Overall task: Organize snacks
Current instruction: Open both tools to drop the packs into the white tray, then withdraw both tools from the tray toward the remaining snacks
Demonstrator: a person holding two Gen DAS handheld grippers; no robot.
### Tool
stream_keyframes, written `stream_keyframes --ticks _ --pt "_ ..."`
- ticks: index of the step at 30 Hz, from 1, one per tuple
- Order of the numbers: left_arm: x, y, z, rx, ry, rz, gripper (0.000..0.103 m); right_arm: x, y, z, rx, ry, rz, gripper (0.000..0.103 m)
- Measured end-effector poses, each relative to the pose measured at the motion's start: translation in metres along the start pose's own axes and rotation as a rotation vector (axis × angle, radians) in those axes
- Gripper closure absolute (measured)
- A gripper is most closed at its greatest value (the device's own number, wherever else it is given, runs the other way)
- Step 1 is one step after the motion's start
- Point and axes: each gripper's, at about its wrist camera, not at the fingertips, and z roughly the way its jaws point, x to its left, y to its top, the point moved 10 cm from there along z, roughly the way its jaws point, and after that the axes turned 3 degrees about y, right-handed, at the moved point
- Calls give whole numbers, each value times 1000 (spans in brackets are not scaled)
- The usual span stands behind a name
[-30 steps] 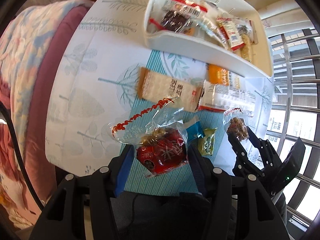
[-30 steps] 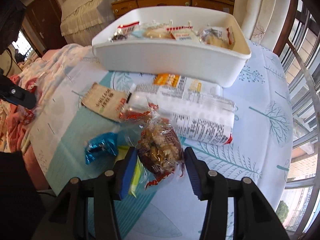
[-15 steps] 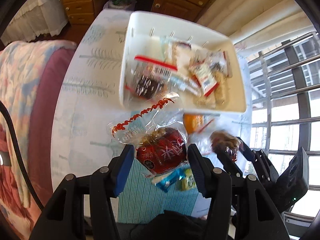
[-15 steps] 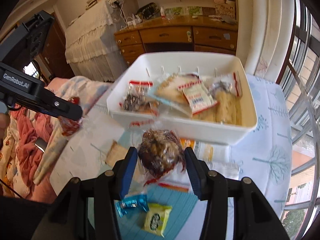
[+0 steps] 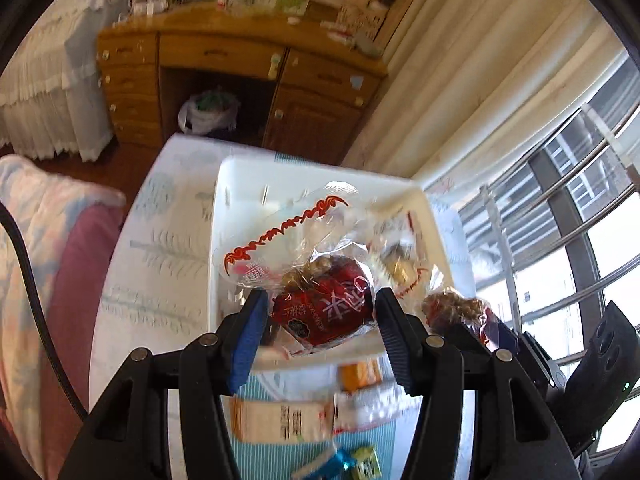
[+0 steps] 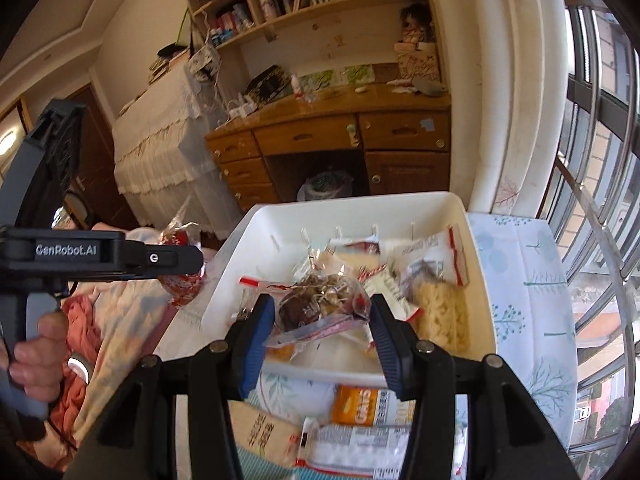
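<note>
My left gripper (image 5: 318, 320) is shut on a red snack bag with a clear top (image 5: 324, 308), held above the near part of the white bin (image 5: 240, 176). My right gripper (image 6: 322, 328) is shut on a clear bag of brown nut snacks (image 6: 320, 304), held over the near rim of the white bin (image 6: 478, 280), which holds several packets. The right gripper with its bag (image 5: 456, 308) shows at the right of the left wrist view. The left gripper and red bag (image 6: 180, 272) show at the left of the right wrist view.
On the table (image 6: 532, 300) in front of the bin lie an orange packet (image 6: 364, 404), a long white packet (image 6: 360, 448), a beige cracker packet (image 5: 280, 420) and small blue and green candies (image 5: 352, 460). A bed (image 5: 48, 260) is left; window bars (image 6: 592, 200) right.
Both grippers have lifted their bags from the table and carried them forward over the bin. The views now tilt up toward the desk and shelves.
</note>
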Motion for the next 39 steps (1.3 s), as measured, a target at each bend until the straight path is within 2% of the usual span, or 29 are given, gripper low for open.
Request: stream_keyframes --ticks 1,5,8,11,13,18,24,30,35,39 --pt "-3 4 -3 -41 2 13 49 -3 2 0 -10 -5 9 54" --pt "-12 12 -3 -114 -30 35 48 -13 10 1 -42 -20 49 54" --pt "-16 14 -2 -129 -50 20 46 -24 13 3 -48 -29 91 53" --pt "-20 14 1 -120 -79 6 37 -33 10 6 -23 -50 127 50" --pt "-20 13 1 -121 -79 -9 27 -40 7 7 2 -80 141 34" --pt "-22 10 -7 -133 -46 4 18 -48 7 -6 -23 -96 161 28" --pt "-20 -1 -25 -138 -22 -20 18 -49 4 -24 -33 -95 186 25" --pt "-23 -12 -57 -186 -7 -28 18 -49 0 -51 -54 -96 209 16" --pt "-24 -26 -86 -235 13 -20 14 -53 -3 -68 -59 -87 236 15" --pt "-22 -46 -103 -241 41 -31 13 -56 -12 -80 -47 -75 264 15"
